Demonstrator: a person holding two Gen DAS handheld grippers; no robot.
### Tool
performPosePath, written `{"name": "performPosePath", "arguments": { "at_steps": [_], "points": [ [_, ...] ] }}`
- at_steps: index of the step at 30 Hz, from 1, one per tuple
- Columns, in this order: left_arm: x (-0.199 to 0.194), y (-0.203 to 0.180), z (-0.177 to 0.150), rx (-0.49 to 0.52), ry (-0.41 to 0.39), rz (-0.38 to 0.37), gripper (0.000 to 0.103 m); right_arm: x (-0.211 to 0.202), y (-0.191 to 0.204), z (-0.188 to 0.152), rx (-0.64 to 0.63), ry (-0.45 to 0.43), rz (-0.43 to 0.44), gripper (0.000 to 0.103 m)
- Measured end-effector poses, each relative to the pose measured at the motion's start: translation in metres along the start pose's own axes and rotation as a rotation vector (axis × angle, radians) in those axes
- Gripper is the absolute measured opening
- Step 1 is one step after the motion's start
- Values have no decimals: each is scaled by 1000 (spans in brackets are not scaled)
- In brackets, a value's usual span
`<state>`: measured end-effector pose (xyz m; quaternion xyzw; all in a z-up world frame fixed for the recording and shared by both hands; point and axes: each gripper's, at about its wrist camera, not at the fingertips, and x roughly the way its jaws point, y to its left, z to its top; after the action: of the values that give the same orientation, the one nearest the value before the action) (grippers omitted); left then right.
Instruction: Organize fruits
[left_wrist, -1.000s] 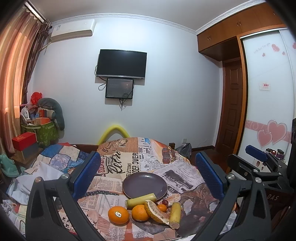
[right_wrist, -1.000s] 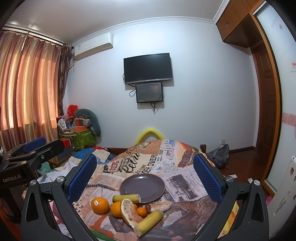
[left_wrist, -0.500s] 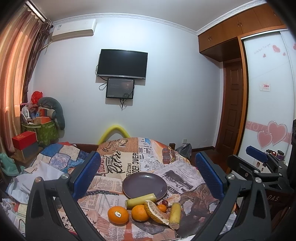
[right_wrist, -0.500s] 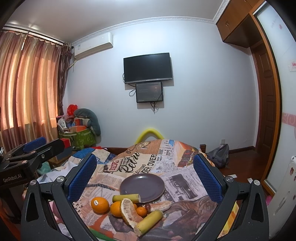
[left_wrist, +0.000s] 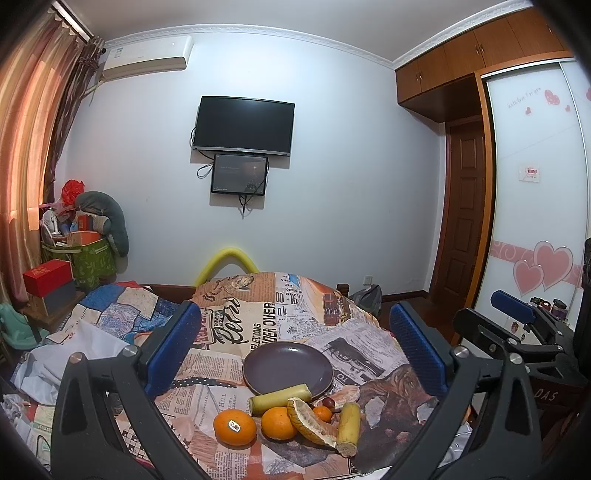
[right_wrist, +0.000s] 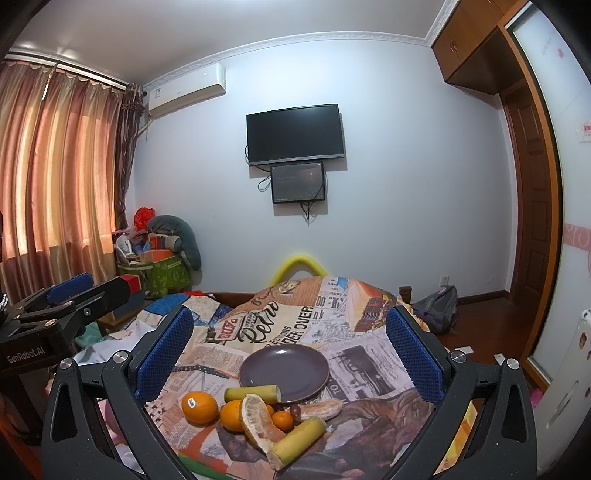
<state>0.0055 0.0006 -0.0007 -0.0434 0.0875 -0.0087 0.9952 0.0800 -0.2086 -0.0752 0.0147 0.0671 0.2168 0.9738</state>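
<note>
Both my jaws stood wide apart, empty: left gripper (left_wrist: 291, 350), right gripper (right_wrist: 288, 347), both above the counter (left_wrist: 236, 328). Fruit sat just in front of the plate (left_wrist: 288, 365), plate bare. Stickered orange (left_wrist: 235, 427) looked firm and round, likely to roll; I'd grip across its middle. Peeled segment (left_wrist: 310, 421) looked soft; light squeeze. Banana piece (left_wrist: 349, 428): grip mid-length.

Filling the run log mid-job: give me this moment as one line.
left claw: open, holds nothing | right claw: open, holds nothing | plate: one banana piece overlaps its rim | oranges: on cloth
</note>
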Motion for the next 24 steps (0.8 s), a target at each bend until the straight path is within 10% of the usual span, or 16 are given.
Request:
{"name": "performPosePath", "arguments": {
  "at_steps": [24],
  "points": [
    [5,1,-6,6,12,-6,103,0,1,1,7,2,4,103]
  ]
}}
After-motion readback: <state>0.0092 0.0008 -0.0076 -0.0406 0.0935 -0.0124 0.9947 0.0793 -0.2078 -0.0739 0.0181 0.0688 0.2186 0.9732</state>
